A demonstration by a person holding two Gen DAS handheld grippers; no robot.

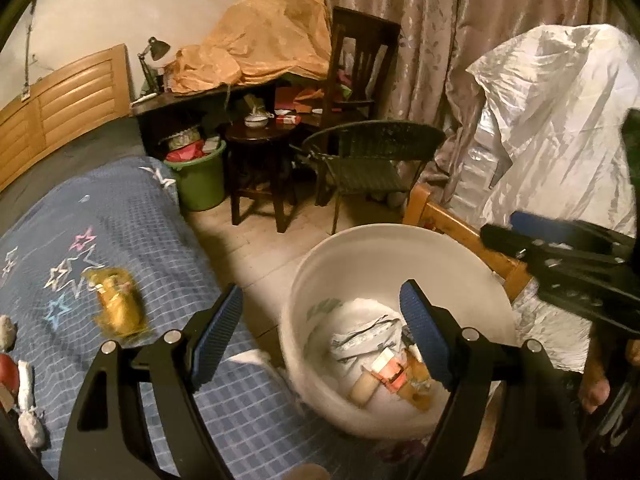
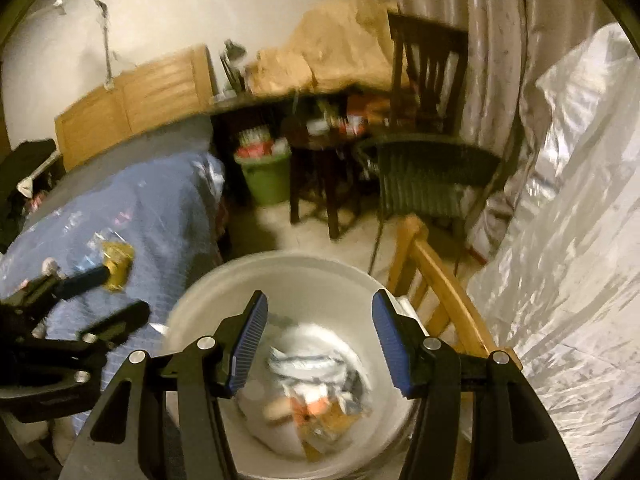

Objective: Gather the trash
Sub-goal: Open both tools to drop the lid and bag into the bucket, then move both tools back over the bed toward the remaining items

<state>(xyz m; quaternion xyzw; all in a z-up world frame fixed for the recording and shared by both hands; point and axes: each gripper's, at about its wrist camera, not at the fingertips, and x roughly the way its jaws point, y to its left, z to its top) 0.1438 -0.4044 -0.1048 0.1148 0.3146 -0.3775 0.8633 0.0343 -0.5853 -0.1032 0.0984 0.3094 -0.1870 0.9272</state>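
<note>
A white bin (image 1: 384, 256) stands on the floor beside the bed, holding wrappers and a small bottle (image 1: 365, 388); it also shows in the right wrist view (image 2: 280, 276). A yellow wrapper (image 1: 118, 306) lies on the blue star blanket (image 1: 132, 220), also seen in the right wrist view (image 2: 116, 264). My left gripper (image 1: 322, 334) is open and empty, between the bed edge and the bin. My right gripper (image 2: 320, 344) is open and empty above the bin. The left gripper's fingertips (image 2: 86, 278) reach near the yellow wrapper in the right wrist view.
More small litter (image 1: 24, 384) lies at the blanket's left edge. A wooden chair (image 1: 460, 236) stands right of the bin, beside a silver-covered bulk (image 1: 552, 140). A green bucket (image 1: 198, 180), dark stool (image 1: 260, 148) and wicker chair (image 1: 368, 160) stand farther back.
</note>
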